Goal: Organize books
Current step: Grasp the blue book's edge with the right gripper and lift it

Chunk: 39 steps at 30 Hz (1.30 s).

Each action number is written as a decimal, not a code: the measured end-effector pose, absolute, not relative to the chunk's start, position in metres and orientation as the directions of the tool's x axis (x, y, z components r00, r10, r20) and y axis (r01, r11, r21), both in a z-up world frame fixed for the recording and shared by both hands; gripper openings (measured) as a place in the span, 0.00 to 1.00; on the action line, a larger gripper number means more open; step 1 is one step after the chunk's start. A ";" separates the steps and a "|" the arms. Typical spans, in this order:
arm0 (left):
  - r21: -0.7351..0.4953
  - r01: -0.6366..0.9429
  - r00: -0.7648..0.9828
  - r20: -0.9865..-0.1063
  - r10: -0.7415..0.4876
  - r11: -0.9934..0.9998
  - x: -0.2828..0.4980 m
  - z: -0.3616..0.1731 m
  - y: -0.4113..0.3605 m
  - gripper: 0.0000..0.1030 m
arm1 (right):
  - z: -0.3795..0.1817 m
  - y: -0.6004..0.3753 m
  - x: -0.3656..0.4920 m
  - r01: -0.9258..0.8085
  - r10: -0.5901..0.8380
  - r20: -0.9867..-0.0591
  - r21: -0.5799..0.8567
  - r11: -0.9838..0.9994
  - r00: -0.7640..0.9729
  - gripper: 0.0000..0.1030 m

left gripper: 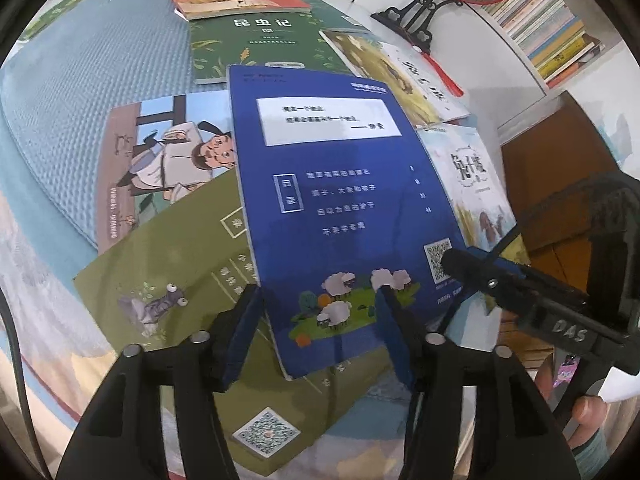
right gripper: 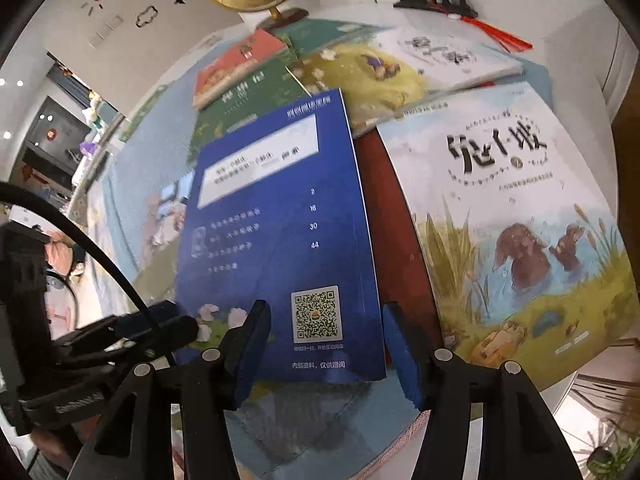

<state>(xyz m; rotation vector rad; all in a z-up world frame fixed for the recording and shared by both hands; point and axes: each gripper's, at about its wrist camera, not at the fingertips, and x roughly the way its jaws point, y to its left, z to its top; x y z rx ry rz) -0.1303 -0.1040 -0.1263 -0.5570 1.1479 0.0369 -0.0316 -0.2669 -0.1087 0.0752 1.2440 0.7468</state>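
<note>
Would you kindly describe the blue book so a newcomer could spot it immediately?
On the blue textured mat strewn with picture books, look nearest the camera. The blue book lies on top, overlapping an olive-green book; only it has a white text box and sheep on its cover.

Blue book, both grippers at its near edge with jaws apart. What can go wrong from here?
1. The blue book lies skewed over the olive-green book and the cartoon-cover book; a thin-edge grab may pinch or drag the one beneath.
2. The right gripper and left gripper crowd the same edge and could collide.
3. The rabbit-cover book seems to overhang the table edge; a nudge might tip it off.
</note>
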 end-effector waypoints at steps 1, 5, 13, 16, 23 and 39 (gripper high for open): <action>-0.401 -0.304 0.425 -0.869 -0.254 0.864 -0.129 -0.126 -0.105 0.59 | -0.105 -0.269 -0.031 -0.474 0.566 -0.815 0.451 0.756 0.126 0.55; -0.390 -0.284 0.423 -0.871 -0.251 0.876 -0.128 -0.126 -0.108 0.59 | -0.096 -0.276 -0.027 -0.483 0.643 -0.755 0.519 0.705 0.129 0.56; -0.452 -0.277 0.441 -0.844 -0.305 0.848 -0.131 -0.128 -0.100 0.59 | -0.115 -0.308 0.003 -0.305 0.862 -0.506 0.821 0.482 0.000 0.56; -0.468 -0.261 0.445 -0.835 -0.325 0.844 -0.133 -0.129 -0.098 0.59 | -0.147 -0.310 0.013 -0.206 0.885 -0.465 0.870 0.448 -0.035 0.56; -0.498 -0.243 0.446 -0.819 -0.360 0.832 -0.135 -0.129 -0.095 0.59 | -0.171 -0.292 0.019 -0.118 0.932 -0.339 0.938 0.325 -0.125 0.52; -0.516 -0.313 0.474 -0.812 -0.340 0.797 -0.154 -0.118 -0.073 0.59 | -0.073 -0.224 -0.036 -0.671 0.707 -0.701 0.479 0.565 0.094 0.16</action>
